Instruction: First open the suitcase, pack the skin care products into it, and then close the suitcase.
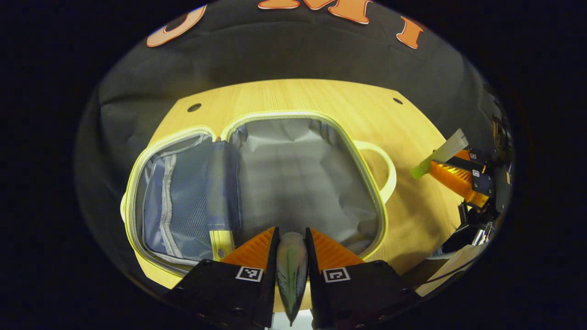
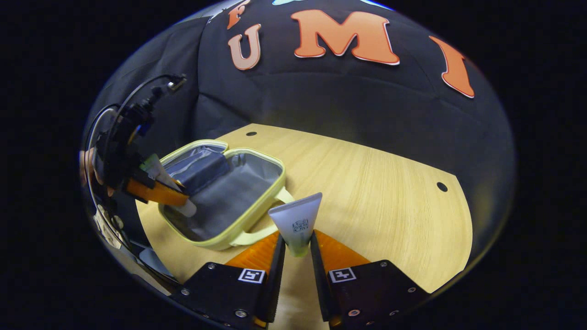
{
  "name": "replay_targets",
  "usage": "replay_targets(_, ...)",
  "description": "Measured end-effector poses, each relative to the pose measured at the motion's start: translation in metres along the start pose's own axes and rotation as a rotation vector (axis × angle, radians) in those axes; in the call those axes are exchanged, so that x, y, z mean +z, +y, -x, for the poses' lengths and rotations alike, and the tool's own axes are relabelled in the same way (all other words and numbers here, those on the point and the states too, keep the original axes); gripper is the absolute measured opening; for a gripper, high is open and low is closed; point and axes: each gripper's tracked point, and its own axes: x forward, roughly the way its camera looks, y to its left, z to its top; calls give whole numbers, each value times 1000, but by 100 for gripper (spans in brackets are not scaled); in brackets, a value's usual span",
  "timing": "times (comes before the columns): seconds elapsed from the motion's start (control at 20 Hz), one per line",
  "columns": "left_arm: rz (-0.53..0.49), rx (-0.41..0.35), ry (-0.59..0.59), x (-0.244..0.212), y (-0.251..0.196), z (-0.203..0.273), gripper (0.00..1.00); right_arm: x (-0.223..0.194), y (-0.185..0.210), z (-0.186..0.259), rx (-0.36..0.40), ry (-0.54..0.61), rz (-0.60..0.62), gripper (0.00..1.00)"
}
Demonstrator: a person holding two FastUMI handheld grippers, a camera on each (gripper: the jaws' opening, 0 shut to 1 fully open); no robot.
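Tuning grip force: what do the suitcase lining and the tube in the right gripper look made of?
Suitcase lining: thin grey woven fabric, matte, judging by its creases; the lid side carries a see-through mesh pocket. Tube in the right gripper: probably soft plastic, frosted satin finish, with a flat crimped end.

Left gripper (image 1: 291,250): at 6 o'clock in the left gripper view, fingers clamped on a held item.
Right gripper (image 2: 297,250): at 6 o'clock in the right gripper view, fingers pressed on a held item.
Hand (image 2: 87,167): at 9 o'clock, behind the far gripper.
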Motion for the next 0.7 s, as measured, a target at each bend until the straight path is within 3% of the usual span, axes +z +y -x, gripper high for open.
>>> replay_targets(0.3, -62, -39, 179, -6, 22, -26, 33, 26, 51, -14, -12, -10, -23, 37)
replay_targets(0.7, -172, 44, 112, 59, 34, -63, 35, 40, 71, -32, -31, 13, -39, 37)
